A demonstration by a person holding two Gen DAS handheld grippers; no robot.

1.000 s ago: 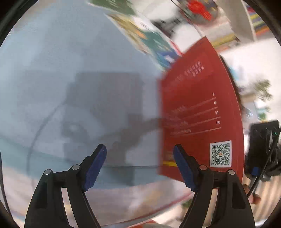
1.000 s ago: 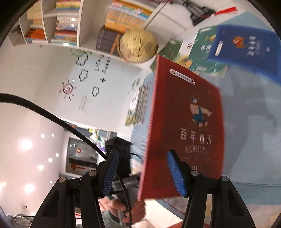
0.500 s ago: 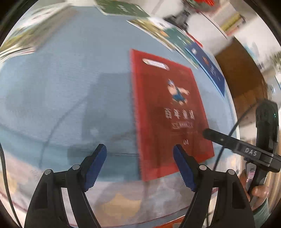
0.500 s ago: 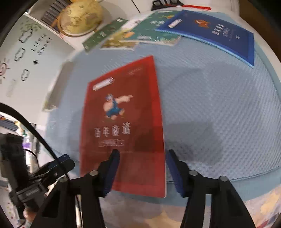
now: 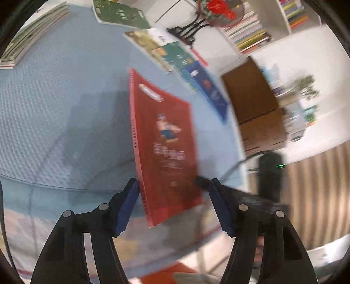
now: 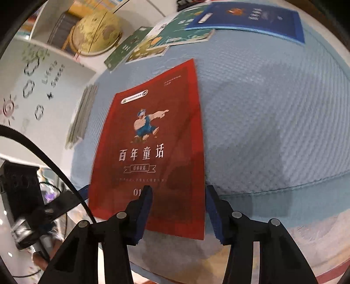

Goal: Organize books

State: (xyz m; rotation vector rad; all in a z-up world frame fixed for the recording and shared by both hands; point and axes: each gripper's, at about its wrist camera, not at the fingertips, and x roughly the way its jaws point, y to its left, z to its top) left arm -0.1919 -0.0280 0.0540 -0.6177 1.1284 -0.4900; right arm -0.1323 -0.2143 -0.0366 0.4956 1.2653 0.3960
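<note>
A red book (image 6: 151,150) with a cartoon figure on its cover stands tilted above the blue table cover (image 6: 273,122). My right gripper (image 6: 178,215) has the book's lower right corner between its jaws, with a wide gap showing. In the left wrist view the red book (image 5: 166,150) is blurred and its lower edge sits between the jaws of my left gripper (image 5: 175,207), which is wide open, its left pad (image 5: 126,207) near the spine. The left gripper's tip also shows in the right wrist view (image 6: 65,196) beside the book's left edge.
A blue book (image 6: 251,19), a green book (image 6: 186,28) and other books (image 6: 131,48) lie across the far side of the cover. A stack of books (image 5: 30,39) lies at far left. A globe (image 6: 96,32) and shelves (image 5: 258,28) stand behind.
The red book went from upright to flat on the cover, and now tilts up with its lower end between both grippers. Both cameras swung.
</note>
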